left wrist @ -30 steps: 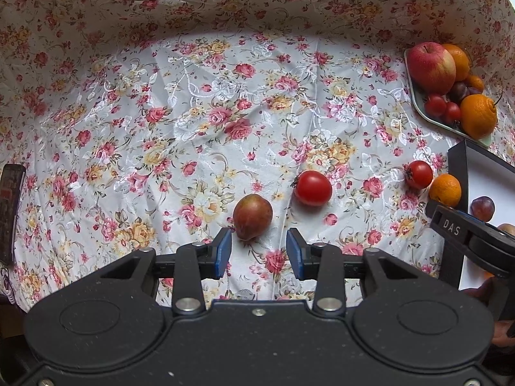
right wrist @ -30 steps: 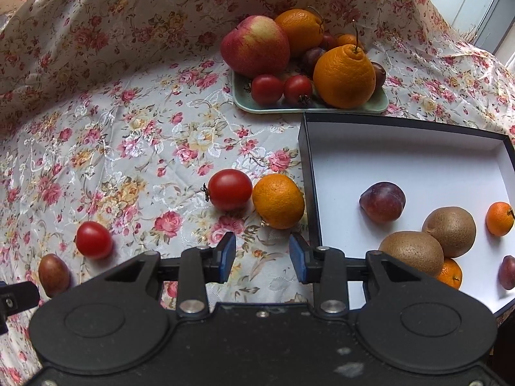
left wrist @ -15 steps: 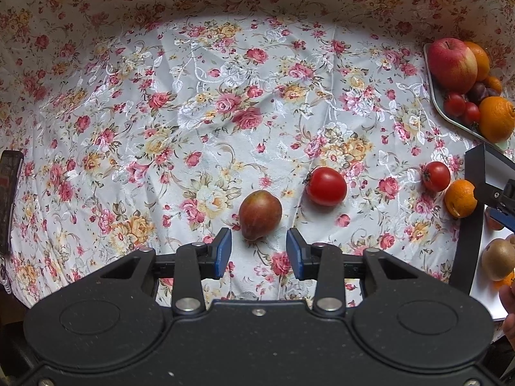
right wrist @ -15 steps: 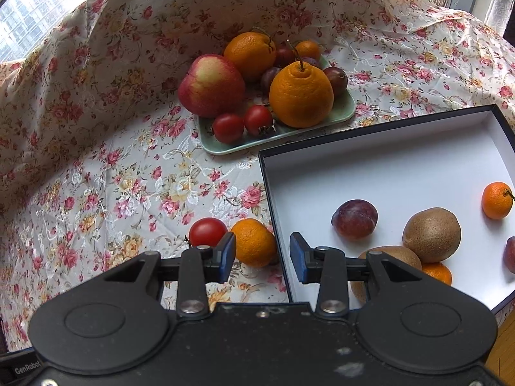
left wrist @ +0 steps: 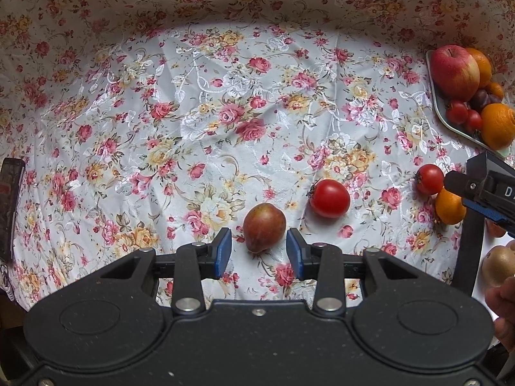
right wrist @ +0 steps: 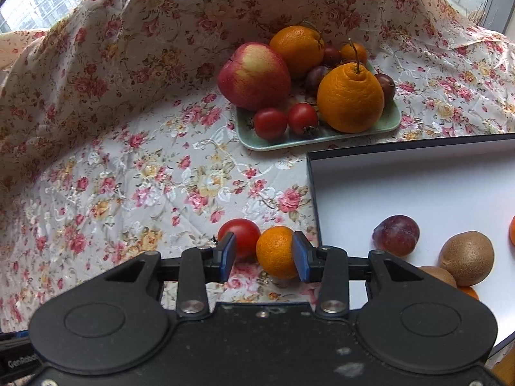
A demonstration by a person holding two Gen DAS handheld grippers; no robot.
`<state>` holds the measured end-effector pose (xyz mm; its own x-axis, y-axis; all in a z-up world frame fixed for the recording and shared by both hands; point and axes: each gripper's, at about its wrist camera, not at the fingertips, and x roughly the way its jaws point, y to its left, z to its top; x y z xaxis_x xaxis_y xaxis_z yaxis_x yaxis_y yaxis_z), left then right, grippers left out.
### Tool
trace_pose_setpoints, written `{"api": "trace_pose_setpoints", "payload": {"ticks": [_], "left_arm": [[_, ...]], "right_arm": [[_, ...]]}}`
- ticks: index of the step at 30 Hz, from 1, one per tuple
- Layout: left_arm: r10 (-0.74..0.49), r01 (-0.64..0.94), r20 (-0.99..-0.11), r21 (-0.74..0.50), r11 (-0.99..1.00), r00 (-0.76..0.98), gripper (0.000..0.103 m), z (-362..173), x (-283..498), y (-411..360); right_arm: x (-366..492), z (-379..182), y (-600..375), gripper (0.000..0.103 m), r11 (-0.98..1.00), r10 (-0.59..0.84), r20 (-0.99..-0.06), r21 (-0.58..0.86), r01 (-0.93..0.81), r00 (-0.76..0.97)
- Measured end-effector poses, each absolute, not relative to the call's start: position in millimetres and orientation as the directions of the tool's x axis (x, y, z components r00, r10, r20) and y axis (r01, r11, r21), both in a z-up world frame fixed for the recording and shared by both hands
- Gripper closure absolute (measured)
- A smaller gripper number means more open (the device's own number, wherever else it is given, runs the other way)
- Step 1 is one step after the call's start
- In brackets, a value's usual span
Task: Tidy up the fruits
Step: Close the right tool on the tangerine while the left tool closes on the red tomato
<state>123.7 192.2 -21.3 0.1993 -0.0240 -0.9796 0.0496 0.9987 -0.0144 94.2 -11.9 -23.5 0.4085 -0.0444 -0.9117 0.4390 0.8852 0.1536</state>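
Observation:
A reddish-brown plum (left wrist: 264, 226) lies on the floral cloth between the fingertips of my left gripper (left wrist: 259, 251), which is open, with a gap on each side of the fruit. To its right lies a red tomato (left wrist: 331, 197). My right gripper (right wrist: 264, 255) is open over a small mandarin (right wrist: 276, 251); the fruit sits between the blue pads, close to the right one, with a gap on the left. A smaller tomato (right wrist: 239, 233) rests just left of the mandarin, partly behind the left finger. In the left wrist view the right gripper (left wrist: 463, 193) hovers over that mandarin (left wrist: 450, 206).
A black-walled box (right wrist: 313, 189) with a white floor holds a dark plum (right wrist: 396, 234), kiwis (right wrist: 466, 254) and mandarins. A pale green plate (right wrist: 322, 138) behind it carries an apple, oranges, tomatoes and plums. A dark object (left wrist: 9, 199) stands at the cloth's left edge.
My right gripper has shifted from the box's edge to over the mandarin, which now sits between its pads. The left gripper has edged closer to the plum, now between its fingertips.

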Motion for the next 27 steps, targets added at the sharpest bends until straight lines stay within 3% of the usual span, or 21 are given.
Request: {"api": "trace_pose_setpoints", "payload": {"ticks": [3, 5, 8, 10, 15, 27], "left_arm": [[-0.029, 0.033, -0.980, -0.023, 0.999, 0.195, 0.055, -22.2, 128.3, 197.6], [-0.031, 0.022, -0.981, -0.027, 0.999, 0.189, 0.055, -23.7, 131.1, 200.8], [-0.026, 0.008, -0.983, -0.025, 1.000, 0.182, 0.055, -26.6, 136.1, 203.8], [-0.027, 0.001, -0.983, -0.027, 1.000, 0.179, 0.055, -27.5, 139.0, 205.1], [-0.022, 0.001, -0.984, -0.022, 1.000, 0.178, 0.055, -31.0, 141.9, 207.1], [-0.029, 0.025, -0.988, -0.026, 0.999, 0.151, 0.055, -41.8, 148.6, 199.3]], "right_arm": [[96.4, -17.4, -15.5, 0.064, 0.832, 0.137, -0.883, 0.349, 0.432, 0.449], [98.6, -14.7, -9.5, 0.064, 0.846, 0.081, -0.891, 0.298, 0.442, 0.447], [103.0, -19.1, 4.9, 0.064, 0.911, -0.102, -0.909, 0.078, 0.405, 0.403], [104.8, -25.5, 8.7, 0.064, 0.922, -0.147, -0.911, 0.015, 0.387, 0.386], [113.8, -45.5, -3.3, 0.059, 0.882, -0.055, -0.950, 0.098, 0.461, 0.307], [126.4, -68.7, 5.2, 0.055, 0.885, -0.075, -0.977, 0.028, 0.465, 0.202]]}}
